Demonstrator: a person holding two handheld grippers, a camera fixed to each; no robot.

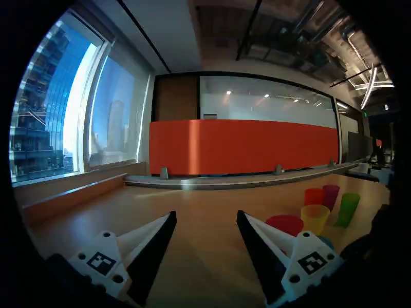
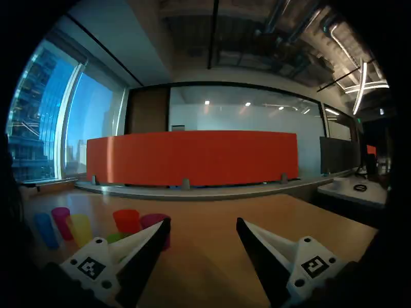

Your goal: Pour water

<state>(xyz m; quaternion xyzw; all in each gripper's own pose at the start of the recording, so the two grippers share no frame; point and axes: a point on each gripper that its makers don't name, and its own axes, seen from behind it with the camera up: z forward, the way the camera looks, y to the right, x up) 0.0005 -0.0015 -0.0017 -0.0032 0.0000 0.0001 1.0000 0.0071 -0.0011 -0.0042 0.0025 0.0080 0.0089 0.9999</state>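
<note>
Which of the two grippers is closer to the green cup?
The right, probably. The green cup peeks up just behind the right gripper's left finger; from the left gripper it stands off to the right, beyond the yellow cup.

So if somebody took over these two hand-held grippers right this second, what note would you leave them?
Left hand-held gripper: open, holding nothing, low over the wooden table.
Right hand-held gripper: open, holding nothing.
Things: the plastic cups stand grouped on the table, to the right in the left gripper view and to the left in the right gripper view.
Done: nothing gripped, no pouring begun.
Left: grasp a cup and pour. Whether any cup holds water cannot be told.
</note>
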